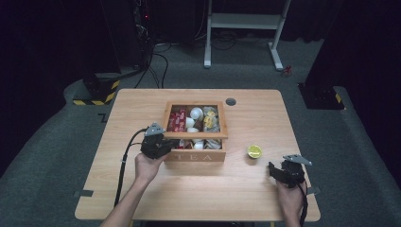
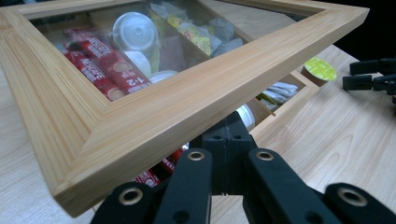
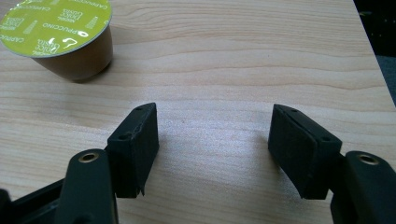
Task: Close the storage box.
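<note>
Tea box lid (image 2: 154, 109), glass-paned, sits tilted up over the tea box (image 1: 196, 152) mid-table; my left gripper (image 1: 156, 144) has its jaws closed beneath its near-left edge. My right gripper (image 3: 212, 149) gapes empty, the green capsule (image 3: 60, 35) just beyond.

A grey carpet (image 1: 56, 142) is covering the floor, a white desk frame (image 1: 246, 28) is standing behind, darkness surrounding it.
</note>
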A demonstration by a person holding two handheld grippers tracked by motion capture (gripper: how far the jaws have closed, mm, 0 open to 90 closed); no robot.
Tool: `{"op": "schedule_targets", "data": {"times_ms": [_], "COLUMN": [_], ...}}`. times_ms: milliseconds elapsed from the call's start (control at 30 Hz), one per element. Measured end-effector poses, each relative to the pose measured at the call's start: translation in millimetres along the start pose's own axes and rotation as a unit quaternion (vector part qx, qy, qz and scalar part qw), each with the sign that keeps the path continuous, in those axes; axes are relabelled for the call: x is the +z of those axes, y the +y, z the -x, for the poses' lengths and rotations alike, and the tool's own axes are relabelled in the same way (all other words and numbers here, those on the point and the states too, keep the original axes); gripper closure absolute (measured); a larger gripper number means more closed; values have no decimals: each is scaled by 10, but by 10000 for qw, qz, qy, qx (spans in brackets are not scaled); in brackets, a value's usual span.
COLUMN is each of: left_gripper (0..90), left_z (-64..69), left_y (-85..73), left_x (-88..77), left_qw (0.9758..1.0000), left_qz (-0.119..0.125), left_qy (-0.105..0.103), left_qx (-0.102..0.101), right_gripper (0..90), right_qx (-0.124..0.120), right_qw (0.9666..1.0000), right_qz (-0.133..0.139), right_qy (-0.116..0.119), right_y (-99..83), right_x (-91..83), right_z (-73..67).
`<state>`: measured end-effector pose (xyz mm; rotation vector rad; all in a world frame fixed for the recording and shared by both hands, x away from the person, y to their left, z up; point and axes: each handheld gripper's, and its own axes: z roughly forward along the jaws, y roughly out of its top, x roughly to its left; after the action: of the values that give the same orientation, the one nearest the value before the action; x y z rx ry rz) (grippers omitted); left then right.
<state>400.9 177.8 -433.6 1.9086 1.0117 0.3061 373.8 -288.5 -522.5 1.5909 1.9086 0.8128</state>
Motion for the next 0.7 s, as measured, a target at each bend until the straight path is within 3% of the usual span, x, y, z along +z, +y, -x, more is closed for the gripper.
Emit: {"op": "schedule_targets", "data": {"times_ms": [700], "left_gripper": [900], "left_z": [14], "left_y": [-164], "left_x": [64], "left_qw": [9999], "left_qz": [-142], "left_qy": [13], "left_qx": [4], "right_gripper": [328], "right_qx": [-18], "right_qw": [10000], "right_qz": [0], "right_qy": [13], "right_y": [-1], "right_x": [1], "right_z": [-3]}}
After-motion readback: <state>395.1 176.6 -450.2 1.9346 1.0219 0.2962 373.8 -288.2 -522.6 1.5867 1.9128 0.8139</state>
